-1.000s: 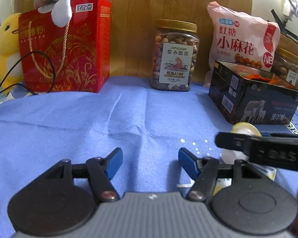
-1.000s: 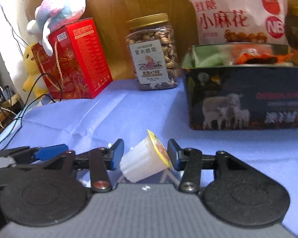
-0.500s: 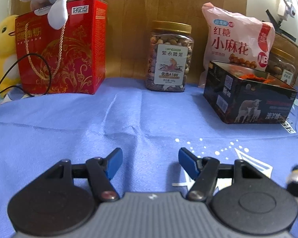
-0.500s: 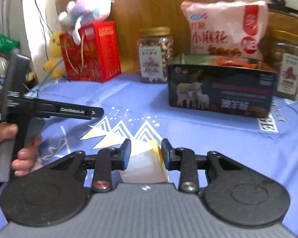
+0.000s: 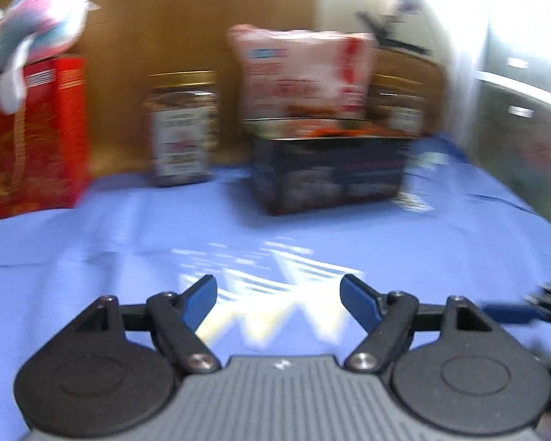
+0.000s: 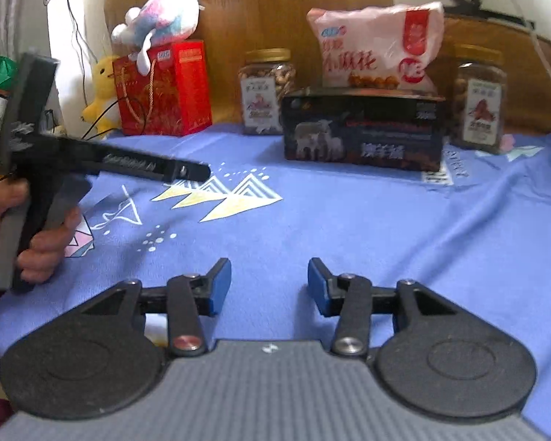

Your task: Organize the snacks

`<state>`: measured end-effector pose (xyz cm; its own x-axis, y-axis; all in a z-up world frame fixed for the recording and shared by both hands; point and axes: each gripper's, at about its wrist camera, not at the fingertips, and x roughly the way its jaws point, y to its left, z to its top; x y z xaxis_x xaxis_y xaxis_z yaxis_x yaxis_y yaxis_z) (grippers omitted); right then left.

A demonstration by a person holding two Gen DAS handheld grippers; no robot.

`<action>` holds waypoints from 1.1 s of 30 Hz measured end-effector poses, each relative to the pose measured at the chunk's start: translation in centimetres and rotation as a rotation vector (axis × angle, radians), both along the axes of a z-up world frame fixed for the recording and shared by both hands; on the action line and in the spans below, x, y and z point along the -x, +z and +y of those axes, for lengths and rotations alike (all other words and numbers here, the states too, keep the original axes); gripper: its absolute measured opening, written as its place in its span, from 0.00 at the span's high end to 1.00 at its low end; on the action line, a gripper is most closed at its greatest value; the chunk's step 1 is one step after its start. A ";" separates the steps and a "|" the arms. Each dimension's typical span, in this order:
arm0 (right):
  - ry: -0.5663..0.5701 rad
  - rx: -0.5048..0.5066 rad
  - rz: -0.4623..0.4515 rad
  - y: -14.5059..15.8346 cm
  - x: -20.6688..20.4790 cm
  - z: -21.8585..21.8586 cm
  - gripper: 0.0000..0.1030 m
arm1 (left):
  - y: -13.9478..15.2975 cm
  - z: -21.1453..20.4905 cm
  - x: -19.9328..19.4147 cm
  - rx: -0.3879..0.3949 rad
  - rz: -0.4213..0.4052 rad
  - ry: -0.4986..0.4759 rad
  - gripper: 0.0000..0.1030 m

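My right gripper [image 6: 268, 279] hovers low over the blue cloth [image 6: 349, 228]. Its jaws are opening and nothing is between them. No jelly cup shows in either view. My left gripper [image 5: 279, 294] is opening too, with only the cloth beyond its blue pads; its view is smeared by motion. The right wrist view shows the left gripper [image 6: 198, 171] from the side at the left, gripped by a hand [image 6: 36, 242]. The open dark box [image 6: 363, 136] with sheep on its side stands at the back, with orange packets in it in the left wrist view.
Along the wooden back wall stand a red gift box [image 6: 165, 88] with a plush toy [image 6: 158, 18] on top, a nut jar [image 6: 266, 92], a pink snack bag [image 6: 374, 51] and a second jar [image 6: 479, 99]. A yellow plush [image 6: 101, 88] and cables lie far left.
The jelly cup that sat between my right fingers is gone from view, and those jaws stand wider. The right gripper has drawn back from the box. My left gripper has swung right and opened wider.
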<state>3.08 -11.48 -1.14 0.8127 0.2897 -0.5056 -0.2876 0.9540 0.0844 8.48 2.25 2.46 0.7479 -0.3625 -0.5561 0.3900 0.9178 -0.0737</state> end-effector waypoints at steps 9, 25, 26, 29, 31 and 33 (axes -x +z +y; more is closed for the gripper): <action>0.072 -0.232 -0.075 2.5 4.1 -5.3 0.50 | 1.4 0.7 5.1 0.261 0.142 -0.261 0.23; 0.293 -0.114 0.041 -0.7 4.6 -2.0 0.45 | -2.6 -1.3 5.8 0.348 0.372 -0.364 0.41; 0.293 -0.133 0.048 -0.8 4.4 -2.2 0.45 | -2.6 -1.3 5.5 0.345 0.374 -0.357 0.42; 0.285 -0.148 0.053 -0.7 3.5 -2.6 0.45 | -2.5 -1.3 4.5 0.341 0.382 -0.341 0.44; 0.265 -0.125 0.041 -0.6 3.2 -2.6 0.45 | -2.2 -1.2 4.0 0.335 0.372 -0.331 0.44; 0.251 -0.114 0.038 -0.5 3.2 -2.9 0.44 | -2.1 -1.3 3.5 0.330 0.364 -0.333 0.44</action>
